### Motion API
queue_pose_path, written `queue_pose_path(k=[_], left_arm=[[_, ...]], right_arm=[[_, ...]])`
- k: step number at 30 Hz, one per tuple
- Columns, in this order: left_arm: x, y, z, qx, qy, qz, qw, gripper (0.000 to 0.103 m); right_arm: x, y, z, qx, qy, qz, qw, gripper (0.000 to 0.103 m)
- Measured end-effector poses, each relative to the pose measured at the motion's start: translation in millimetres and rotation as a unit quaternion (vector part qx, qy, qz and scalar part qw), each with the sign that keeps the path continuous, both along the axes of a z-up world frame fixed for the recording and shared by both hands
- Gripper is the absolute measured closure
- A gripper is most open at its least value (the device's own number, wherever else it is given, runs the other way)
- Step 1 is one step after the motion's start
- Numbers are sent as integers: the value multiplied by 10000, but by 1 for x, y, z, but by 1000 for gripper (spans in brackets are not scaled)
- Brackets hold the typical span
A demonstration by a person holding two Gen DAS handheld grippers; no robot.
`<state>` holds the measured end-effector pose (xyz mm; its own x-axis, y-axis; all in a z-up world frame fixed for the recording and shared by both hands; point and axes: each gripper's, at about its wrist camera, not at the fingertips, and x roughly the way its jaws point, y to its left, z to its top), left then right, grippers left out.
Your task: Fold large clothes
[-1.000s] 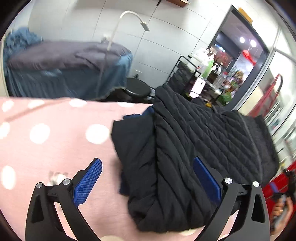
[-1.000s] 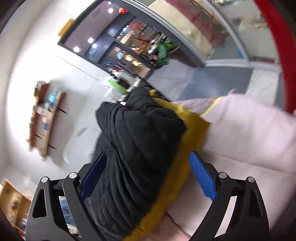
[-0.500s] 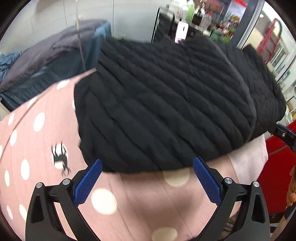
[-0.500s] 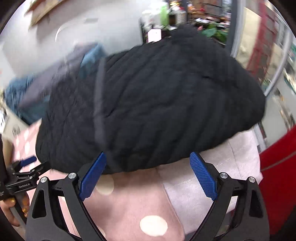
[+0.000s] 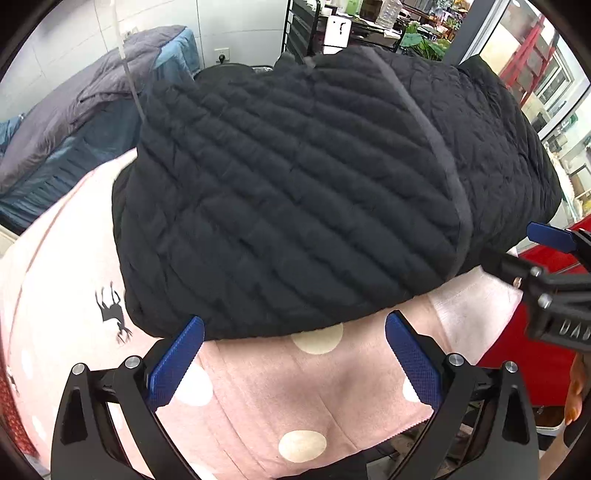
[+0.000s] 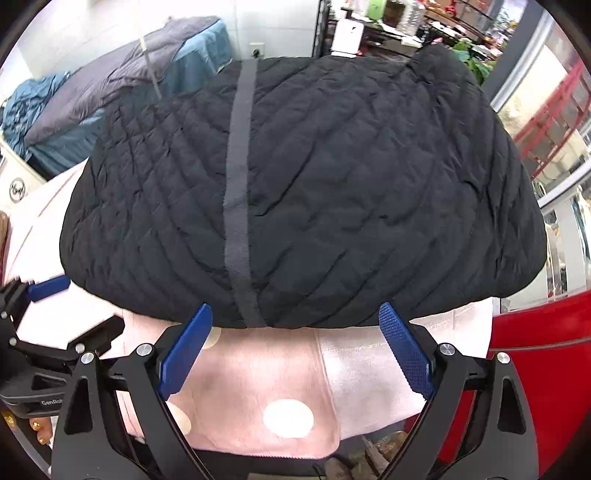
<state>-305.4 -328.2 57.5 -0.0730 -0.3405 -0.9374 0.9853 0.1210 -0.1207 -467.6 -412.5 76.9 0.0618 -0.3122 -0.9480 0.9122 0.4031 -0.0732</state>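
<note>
On the pink polka-dot blanket (image 5: 280,387), a black quilted jacket (image 5: 295,206) is lying folded into a thick, rounded bundle, and everything here is placed in relation to it. Well behind the jacket on its left, a bed with grey and blue bedding (image 5: 74,122) is standing against a white tiled wall. Just left of the jacket's near edge, a small black deer print (image 5: 112,314) is showing on the blanket. The left gripper (image 5: 293,354) is hovering just in front of the jacket's near hem, its blue-padded jaws spread wide and holding nothing, the left pad nearly at the hem and the right pad over bare blanket. A grey band (image 5: 439,162) is running over the jacket from far edge to near edge, right of centre in the left wrist view. In the right wrist view the same band (image 6: 236,192) is sitting left of centre, and the jacket (image 6: 332,184) is filling most of the frame. The right gripper (image 6: 295,347) is also hanging just before the near hem, jaws wide apart and empty, both pads close to the fabric without clamping it. Behind the jacket on its right, a black wire shelf cart (image 5: 314,26) with bottles and clutter is standing near glass doors. At the jacket's right, a red surface (image 6: 535,339) is showing beyond the blanket's edge.
</note>
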Motion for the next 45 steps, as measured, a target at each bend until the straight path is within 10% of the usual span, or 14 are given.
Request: queue_pose_path(k=[45], left_arm=[[8, -3, 29, -260, -241, 215, 9991, 7]], right_arm=[[14, -7, 21, -274, 552, 226, 9978, 12]])
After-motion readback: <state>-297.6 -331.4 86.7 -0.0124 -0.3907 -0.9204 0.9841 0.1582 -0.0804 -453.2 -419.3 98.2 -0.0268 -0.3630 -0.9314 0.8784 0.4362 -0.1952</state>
